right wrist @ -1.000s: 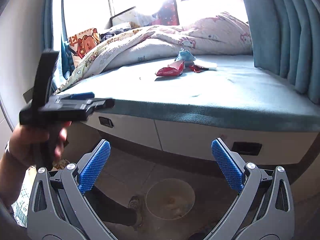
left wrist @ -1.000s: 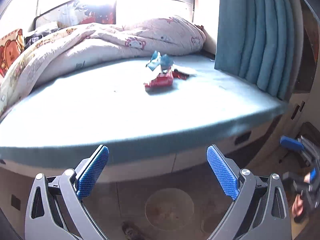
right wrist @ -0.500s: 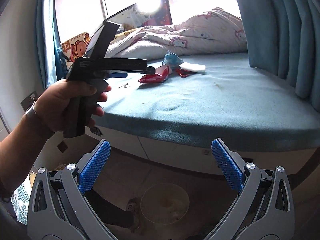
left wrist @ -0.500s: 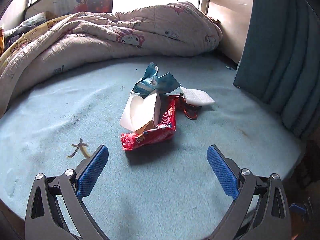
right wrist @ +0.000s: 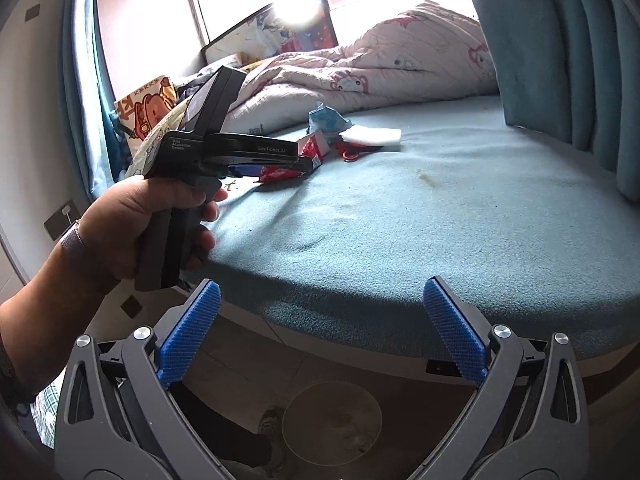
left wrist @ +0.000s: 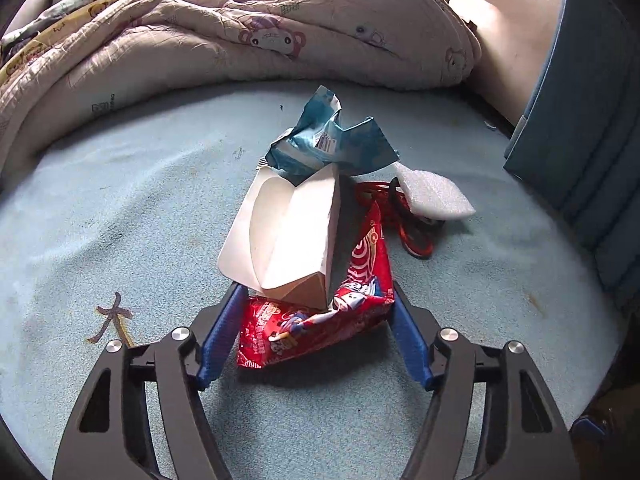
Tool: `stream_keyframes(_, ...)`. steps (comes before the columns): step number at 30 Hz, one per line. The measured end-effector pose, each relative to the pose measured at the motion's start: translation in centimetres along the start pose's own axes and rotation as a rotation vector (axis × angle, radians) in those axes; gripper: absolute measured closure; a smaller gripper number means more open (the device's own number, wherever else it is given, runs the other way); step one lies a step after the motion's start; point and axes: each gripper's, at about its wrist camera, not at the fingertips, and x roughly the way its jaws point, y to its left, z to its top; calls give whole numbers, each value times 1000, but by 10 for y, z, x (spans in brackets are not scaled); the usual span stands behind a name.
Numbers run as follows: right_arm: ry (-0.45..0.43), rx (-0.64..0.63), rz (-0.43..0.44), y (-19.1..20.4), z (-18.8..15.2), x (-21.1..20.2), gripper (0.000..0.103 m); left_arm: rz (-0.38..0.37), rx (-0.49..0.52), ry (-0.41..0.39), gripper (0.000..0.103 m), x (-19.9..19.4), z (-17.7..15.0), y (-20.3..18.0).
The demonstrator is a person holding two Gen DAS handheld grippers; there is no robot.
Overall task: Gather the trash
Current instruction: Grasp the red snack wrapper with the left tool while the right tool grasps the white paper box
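Note:
A pile of trash lies on the blue bed (left wrist: 120, 208): a red snack wrapper (left wrist: 320, 320), a white paper box (left wrist: 288, 232) on it, a crumpled blue wrapper (left wrist: 332, 144), a white foam piece (left wrist: 436, 196) and a red cord (left wrist: 412, 236). My left gripper (left wrist: 316, 300) is open, its blue pads on either side of the red wrapper, about touching it. In the right wrist view the left gripper (right wrist: 308, 162) reaches the pile (right wrist: 320, 140). My right gripper (right wrist: 320, 304) is open and empty, before the bed's front edge.
A rumpled quilt (left wrist: 240, 36) fills the back of the bed. Blue curtains (left wrist: 592, 152) hang at the right. A small dark scrap (left wrist: 112, 316) lies left of the left gripper. The floor (right wrist: 332, 420) is below the right gripper.
My left gripper moved forward over the bed to the pile and narrowed around the red wrapper. The right gripper moved a little nearer the bed, still open.

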Motion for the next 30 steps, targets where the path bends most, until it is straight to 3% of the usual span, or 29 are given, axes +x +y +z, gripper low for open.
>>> stream_keyframes(1,2,-1,0,1,0,0,5,-11,5,-9,47,-1,0,0)
stream_keyframes(3,9,-3,-1,2,3,0,5,-14,16,-38,50,-7,-4,0)
stream_keyframes(9,-8,-93,-65,15,32,-10,5,-29,31,-63,52,-31,-21,10)
stream_keyframes(15,36,-122,-157,6,97,34,5,-119,56,-67,52,-49,-30,25)
stream_keyframes(19,78,-53,-115,-1,128,71,5,-162,105,-59,51,-52,-35,29)
stream_keyframes(26,117,-51,-90,15,125,107,5,-217,113,-38,48,-53,-48,39)
stream_keyframes(30,170,-52,-77,28,127,132,5,-250,170,-36,47,-59,-59,35)
